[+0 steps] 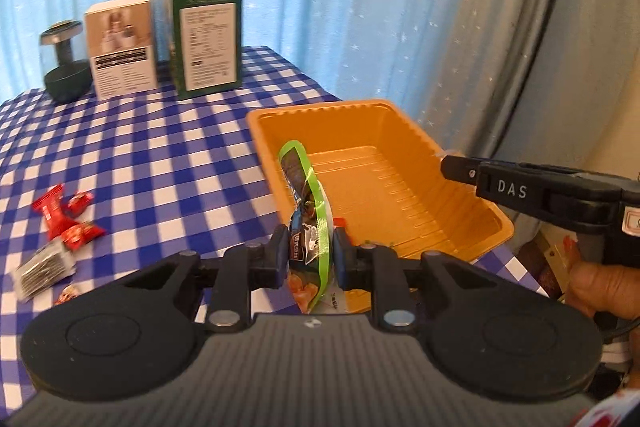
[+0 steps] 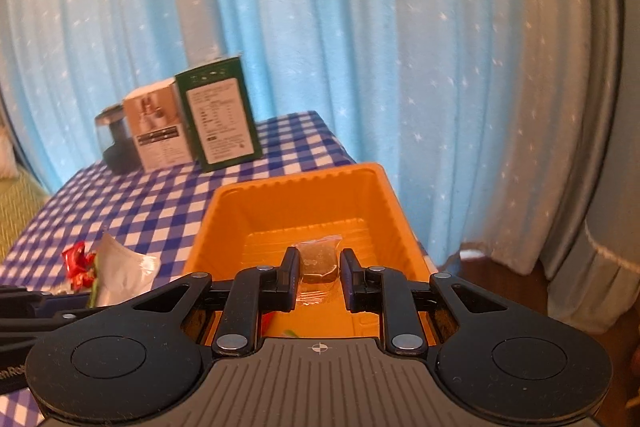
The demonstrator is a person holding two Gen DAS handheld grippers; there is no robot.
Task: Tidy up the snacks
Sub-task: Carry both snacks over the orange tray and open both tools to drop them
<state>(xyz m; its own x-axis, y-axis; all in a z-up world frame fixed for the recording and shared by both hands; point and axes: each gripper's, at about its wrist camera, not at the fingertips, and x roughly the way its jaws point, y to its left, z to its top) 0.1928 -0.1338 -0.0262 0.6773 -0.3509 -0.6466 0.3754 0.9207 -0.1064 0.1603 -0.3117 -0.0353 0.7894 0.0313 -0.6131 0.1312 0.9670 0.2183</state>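
Carrying step. Left claw [image 1: 311,255] shut tight on green packet [image 1: 306,203], low middle of frame, over orange tray [image 1: 460,195]. Right claw [image 2: 319,275] pinched on clear packet [image 2: 319,259], above tray too. Next, probably: lowered in, then let go.

Both our wrist cameras look forward and down along their jaws, close above the worktop [image 1: 168,155], facing the curtain [image 2: 360,47]; both views share the tray [image 1: 404,183] and boxes [image 2: 192,123].

"DAS" on right claw [image 1: 448,167] finger.
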